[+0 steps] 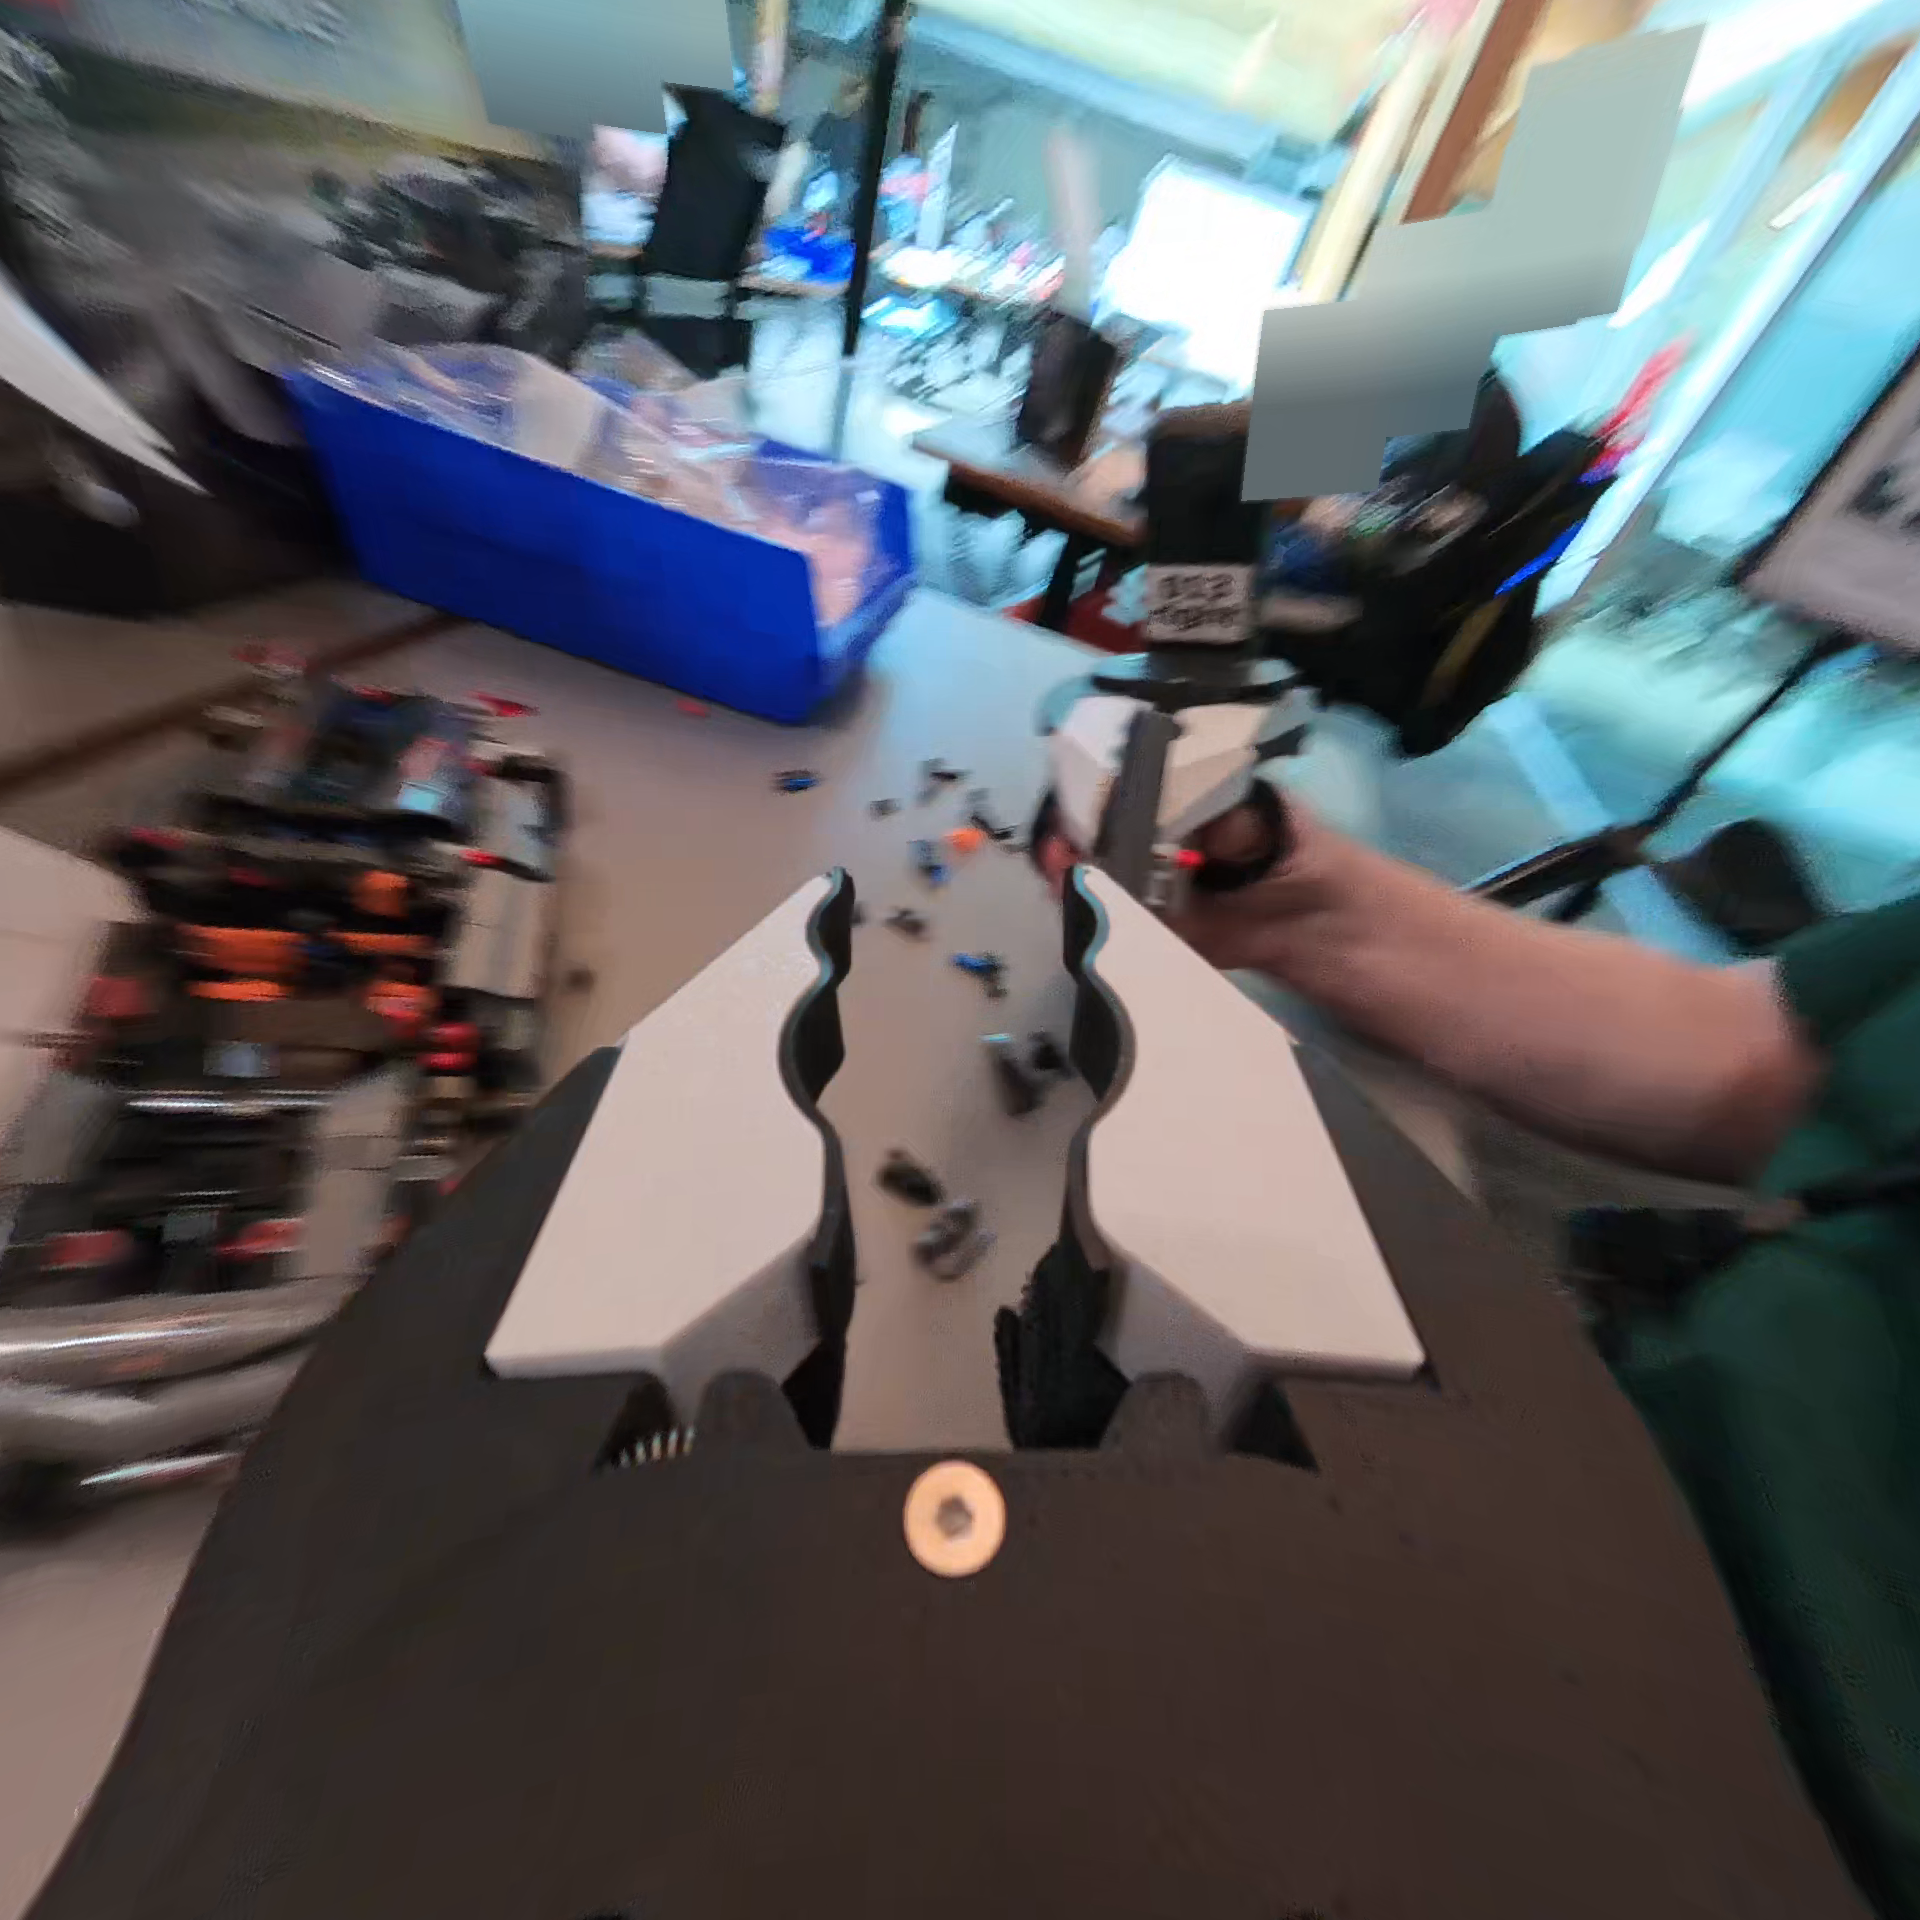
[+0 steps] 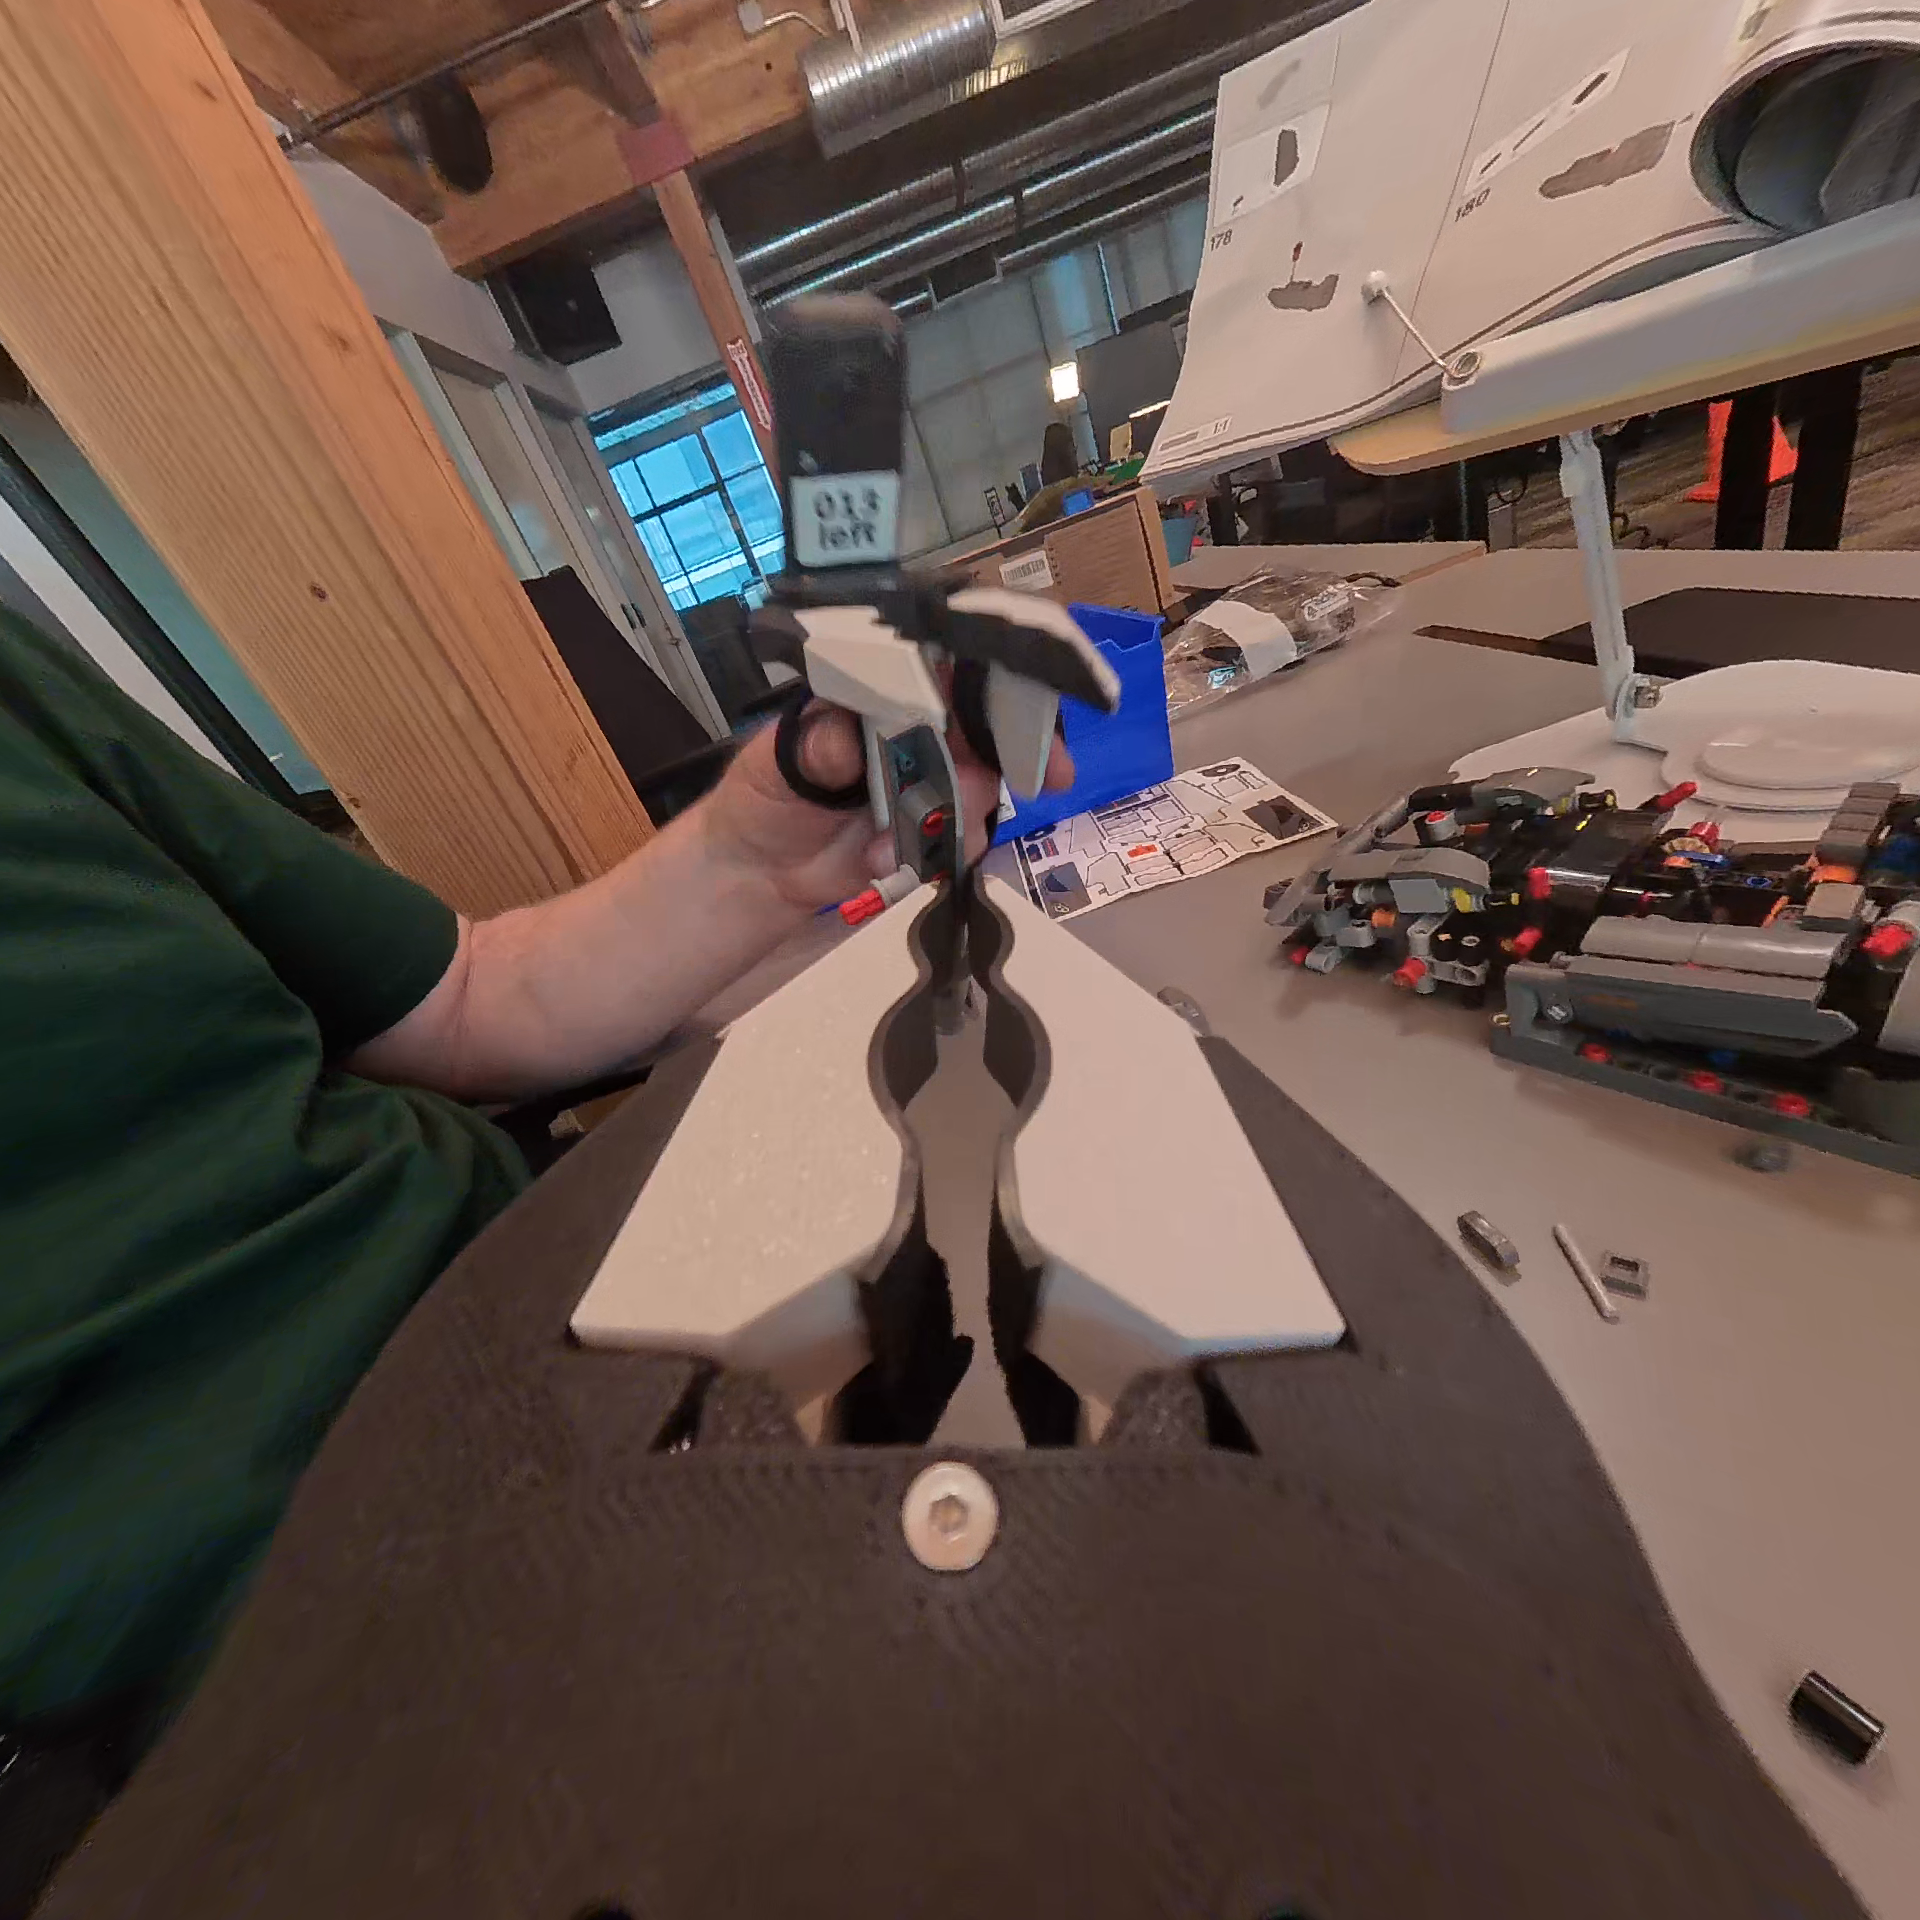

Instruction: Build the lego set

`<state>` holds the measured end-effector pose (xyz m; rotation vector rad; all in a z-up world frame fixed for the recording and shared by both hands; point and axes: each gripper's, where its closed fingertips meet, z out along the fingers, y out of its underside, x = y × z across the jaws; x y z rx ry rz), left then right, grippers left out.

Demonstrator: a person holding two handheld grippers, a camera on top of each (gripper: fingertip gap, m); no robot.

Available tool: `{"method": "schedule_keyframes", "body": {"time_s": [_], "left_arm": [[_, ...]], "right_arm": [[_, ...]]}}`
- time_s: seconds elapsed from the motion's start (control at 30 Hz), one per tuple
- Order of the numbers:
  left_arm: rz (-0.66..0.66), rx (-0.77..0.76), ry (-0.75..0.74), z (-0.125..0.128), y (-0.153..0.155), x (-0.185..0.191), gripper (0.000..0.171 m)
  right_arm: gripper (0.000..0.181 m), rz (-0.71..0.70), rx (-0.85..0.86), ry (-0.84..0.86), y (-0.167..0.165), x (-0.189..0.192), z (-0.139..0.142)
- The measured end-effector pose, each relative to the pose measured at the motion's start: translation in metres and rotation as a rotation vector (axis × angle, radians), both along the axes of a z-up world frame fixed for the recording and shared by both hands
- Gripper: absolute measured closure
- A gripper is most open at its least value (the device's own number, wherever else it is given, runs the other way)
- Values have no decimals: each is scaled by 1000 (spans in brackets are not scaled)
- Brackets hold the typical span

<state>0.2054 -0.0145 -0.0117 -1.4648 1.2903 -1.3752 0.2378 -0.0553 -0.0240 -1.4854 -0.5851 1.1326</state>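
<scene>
My right gripper (image 2: 961, 899) is shut on a small grey lego piece (image 2: 920, 816) with a red pin, held up in the air. In the left wrist view the right gripper (image 1: 1138, 831) and its grey piece (image 1: 1132, 800) sit just beyond my right fingertip. My left gripper (image 1: 956, 894) is open and empty, above loose lego pieces (image 1: 951, 1231) on the grey table. In the right wrist view the left gripper (image 2: 951, 790) hangs open close behind the held piece. The part-built grey and black lego model (image 2: 1610, 925) lies on the table to the right, and shows blurred in the left wrist view (image 1: 312, 935).
A blue bin (image 1: 582, 540) stands at the table's far side. An open instruction booklet (image 2: 1455, 208) rests on a white stand (image 2: 1605, 623). A printed sheet (image 2: 1164, 831) and a bag of parts (image 2: 1268, 623) lie nearby. Small loose pieces (image 2: 1496, 1242) lie before the model. There is about 6 centimetres between the tips of the two grippers.
</scene>
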Motion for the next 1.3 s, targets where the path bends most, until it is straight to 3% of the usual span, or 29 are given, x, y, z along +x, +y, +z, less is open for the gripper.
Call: {"method": "schedule_keyframes", "body": {"time_s": [0.17, 0.27, 0.37, 0.5, 0.63, 0.97, 1.3], "left_arm": [[271, 611, 230, 48, 59, 11, 126], [354, 917, 362, 73, 103, 30, 128], [369, 1091, 500, 83, 142, 56, 126], [359, 1229, 714, 68, 193, 82, 128], [390, 1198, 902, 44, 233, 76, 146], [355, 982, 791, 41, 230, 74, 161], [285, 781, 759, 41, 225, 68, 158]], "right_arm": [[181, -11, -6, -23, 3, 0, -5], [181, -13, -9, -34, 4, -1, -8], [181, -10, -15, -37, 4, -2, -10], [181, -18, -19, -36, 6, 1, -11], [181, -30, -20, -10, 7, 6, -8], [181, -16, -21, 8, 6, 6, -6], [181, 5, -60, -4, 6, 3, -13]]}}
